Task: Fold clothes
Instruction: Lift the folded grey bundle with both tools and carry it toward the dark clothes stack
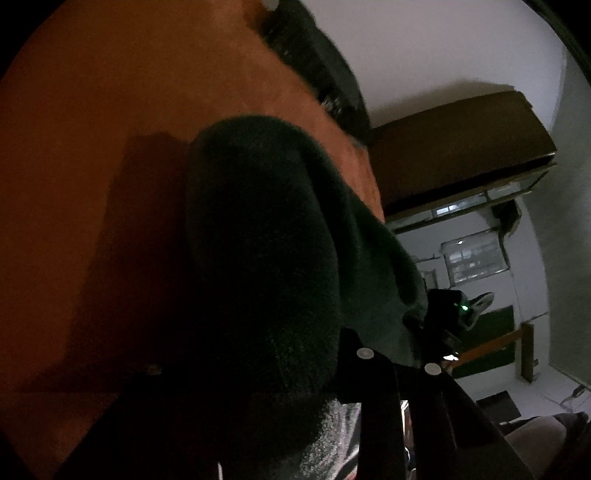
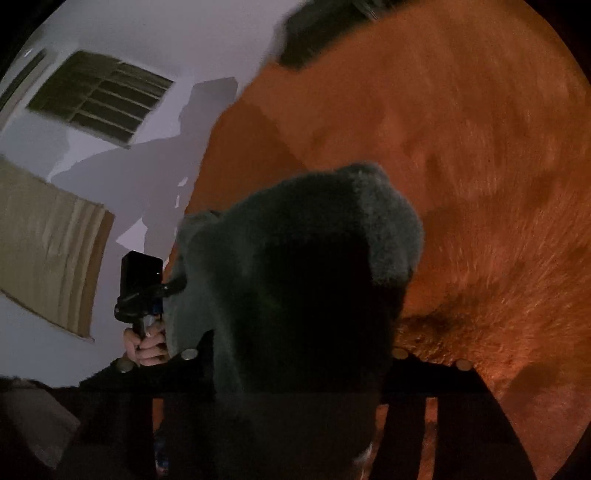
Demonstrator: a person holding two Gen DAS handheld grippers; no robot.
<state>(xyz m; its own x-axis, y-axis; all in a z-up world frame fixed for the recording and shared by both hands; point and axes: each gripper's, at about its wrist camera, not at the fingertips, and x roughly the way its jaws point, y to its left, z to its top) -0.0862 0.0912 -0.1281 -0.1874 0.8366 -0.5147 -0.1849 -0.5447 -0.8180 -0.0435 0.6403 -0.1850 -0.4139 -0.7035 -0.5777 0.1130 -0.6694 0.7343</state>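
A dark green fleecy garment [image 1: 266,258] hangs in the air over an orange blanket [image 1: 129,110], stretched between both grippers. It drapes over my left gripper's fingers and hides them in the left wrist view. There my right gripper [image 1: 424,317], showing a green light, grips the garment's far edge. In the right wrist view the same garment [image 2: 303,266] covers the right fingers. My left gripper [image 2: 177,284], held by a hand [image 2: 147,343], clamps its left edge.
Another dark garment [image 2: 321,33] lies at the far edge of the orange blanket [image 2: 461,147]. Beyond are a white wall, a barred window [image 2: 99,96], a cardboard sheet [image 2: 48,243] and a brown cabinet [image 1: 454,147].
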